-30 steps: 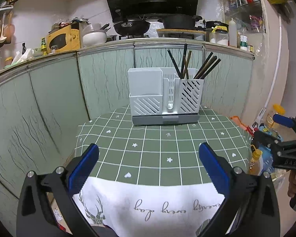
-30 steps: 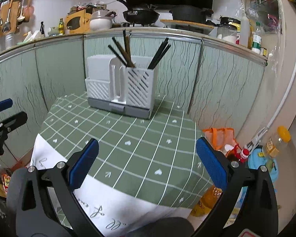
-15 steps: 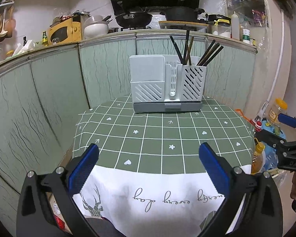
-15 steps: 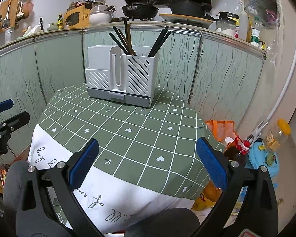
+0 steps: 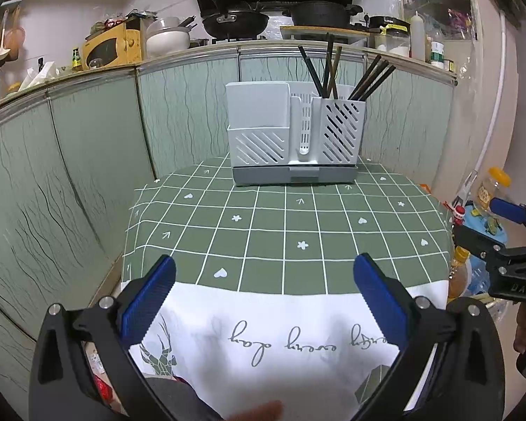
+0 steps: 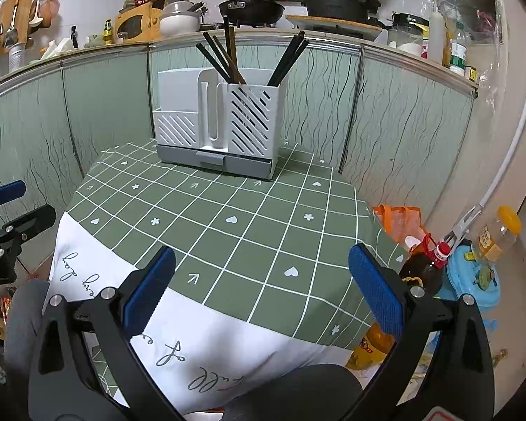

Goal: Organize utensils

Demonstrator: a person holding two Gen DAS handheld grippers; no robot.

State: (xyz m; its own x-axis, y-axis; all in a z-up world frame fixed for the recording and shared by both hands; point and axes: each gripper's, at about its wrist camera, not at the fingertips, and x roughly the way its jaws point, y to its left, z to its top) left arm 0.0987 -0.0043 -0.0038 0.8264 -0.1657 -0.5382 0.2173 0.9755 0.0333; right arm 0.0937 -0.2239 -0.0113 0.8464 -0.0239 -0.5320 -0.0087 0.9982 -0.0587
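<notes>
A white slotted utensil holder [image 5: 292,133] [image 6: 221,126] on a grey base stands at the far edge of the green checked table [image 5: 287,224] [image 6: 228,224]. Several dark chopsticks [image 5: 347,70] [image 6: 228,59] stick up from its right compartment. My left gripper [image 5: 263,280] hangs open over the near table edge, nothing between its blue pads. My right gripper [image 6: 261,273] is open too, empty, off the table's near right corner. Each gripper shows at the side of the other's view, the right gripper [image 5: 508,231] and the left gripper [image 6: 7,207].
Green-panelled counter walls [image 5: 87,140] close in the table at left and back. On the floor to the right stand bottles [image 6: 424,266], an orange bag [image 6: 399,221] and a blue container [image 6: 473,280]. A white cloth with lettering [image 5: 298,336] hangs over the near edge.
Both grippers have drawn back and lower from the table, so the holder looks smaller and farther. Both stay open and empty.
</notes>
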